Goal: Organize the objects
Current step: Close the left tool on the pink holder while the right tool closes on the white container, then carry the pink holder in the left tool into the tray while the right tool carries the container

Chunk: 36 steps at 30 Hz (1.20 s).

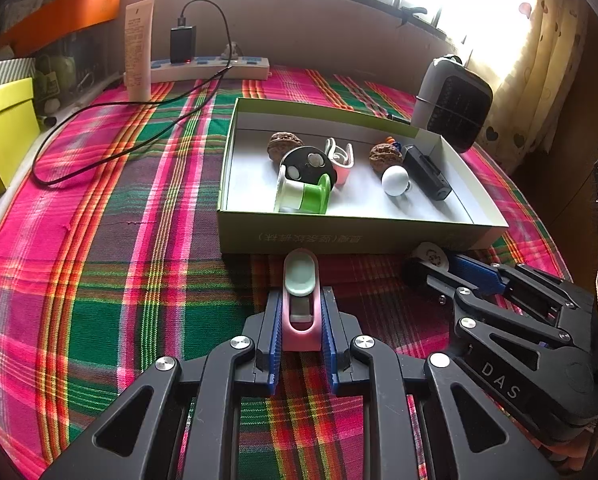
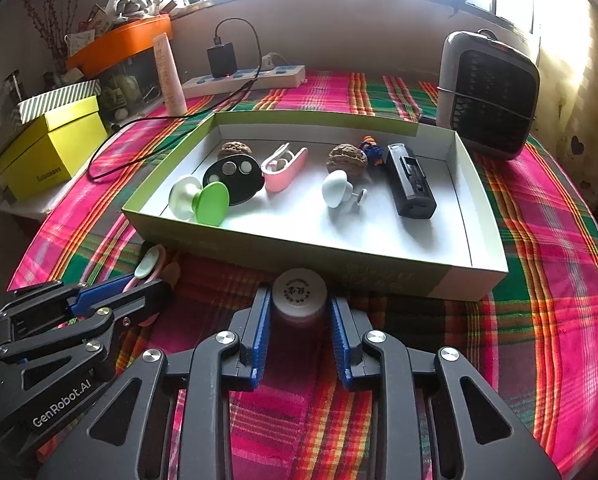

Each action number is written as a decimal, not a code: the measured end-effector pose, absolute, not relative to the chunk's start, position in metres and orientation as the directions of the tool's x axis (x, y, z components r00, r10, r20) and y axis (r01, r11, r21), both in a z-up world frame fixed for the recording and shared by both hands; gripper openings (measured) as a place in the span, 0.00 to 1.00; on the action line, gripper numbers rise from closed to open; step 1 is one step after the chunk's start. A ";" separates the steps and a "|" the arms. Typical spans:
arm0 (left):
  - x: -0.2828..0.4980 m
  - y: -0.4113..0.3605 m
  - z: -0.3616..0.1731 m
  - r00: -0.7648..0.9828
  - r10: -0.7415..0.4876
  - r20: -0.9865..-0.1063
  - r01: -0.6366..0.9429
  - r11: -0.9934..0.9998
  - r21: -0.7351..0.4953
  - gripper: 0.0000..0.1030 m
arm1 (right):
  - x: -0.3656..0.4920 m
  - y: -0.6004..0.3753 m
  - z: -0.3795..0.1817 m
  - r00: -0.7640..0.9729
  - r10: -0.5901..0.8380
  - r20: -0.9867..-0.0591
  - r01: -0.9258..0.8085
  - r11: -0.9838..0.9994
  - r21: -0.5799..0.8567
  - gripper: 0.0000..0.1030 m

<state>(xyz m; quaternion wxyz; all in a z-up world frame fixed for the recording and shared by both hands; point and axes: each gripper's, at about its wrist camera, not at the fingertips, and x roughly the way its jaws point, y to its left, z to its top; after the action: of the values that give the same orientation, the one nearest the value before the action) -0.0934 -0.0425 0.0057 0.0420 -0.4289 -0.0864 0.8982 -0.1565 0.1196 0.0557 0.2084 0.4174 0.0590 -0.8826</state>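
My left gripper [image 1: 301, 292] is shut on a pink clip with a pale green pad [image 1: 301, 280], held low over the plaid cloth just in front of the shallow green-and-white box [image 1: 339, 236]. In the right wrist view my right gripper [image 2: 299, 294] stands around a small round white-capped jar [image 2: 299, 292] that rests on the cloth against the box's front wall [image 2: 379, 276]. Its blue pads flank the jar with a thin gap on each side. Inside the box lie two walnuts, a black oval disc, another pink clip [image 2: 285, 166], a green-and-white spool [image 2: 203, 200], a white knob and a black device [image 2: 409, 180].
A grey heater [image 2: 487, 92] stands at the box's far right corner. Behind the box are a power strip [image 2: 243, 78] with a charger and a looping black cable [image 1: 111, 136], plus a white tube [image 1: 139, 48]. A yellow box [image 2: 51, 152] sits at the left table edge.
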 end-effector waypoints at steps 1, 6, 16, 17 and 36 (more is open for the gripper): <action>-0.093 -0.042 0.006 -0.628 0.150 -0.763 -0.001 -0.982 -0.191 0.17 | -0.156 0.120 0.056 -0.565 -0.319 -0.761 0.417 -0.906 0.070 0.28; -0.093 -0.042 0.006 -0.629 0.149 -0.763 -0.002 -0.982 -0.190 0.16 | -0.156 0.120 0.056 -0.565 -0.322 -0.760 0.415 -0.907 0.076 0.28; -0.091 -0.043 0.007 -0.627 0.141 -0.766 0.002 -0.983 -0.182 0.16 | -0.151 0.122 0.057 -0.562 -0.337 -0.755 0.420 -0.903 0.090 0.28; -0.090 -0.043 0.007 -0.628 0.140 -0.766 0.003 -0.983 -0.182 0.16 | -0.151 0.122 0.056 -0.562 -0.339 -0.755 0.420 -0.903 0.092 0.28; -0.082 -0.035 0.020 -0.648 0.131 -0.751 -0.017 -0.987 -0.157 0.16 | -0.142 0.134 0.064 -0.565 -0.367 -0.739 0.422 -0.898 0.123 0.28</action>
<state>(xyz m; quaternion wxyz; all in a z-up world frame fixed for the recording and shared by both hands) -0.0816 -0.0350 0.0203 0.0408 -0.4178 -0.0681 0.9051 -0.1420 0.1343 0.0635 0.2230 0.4093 0.0335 -0.8841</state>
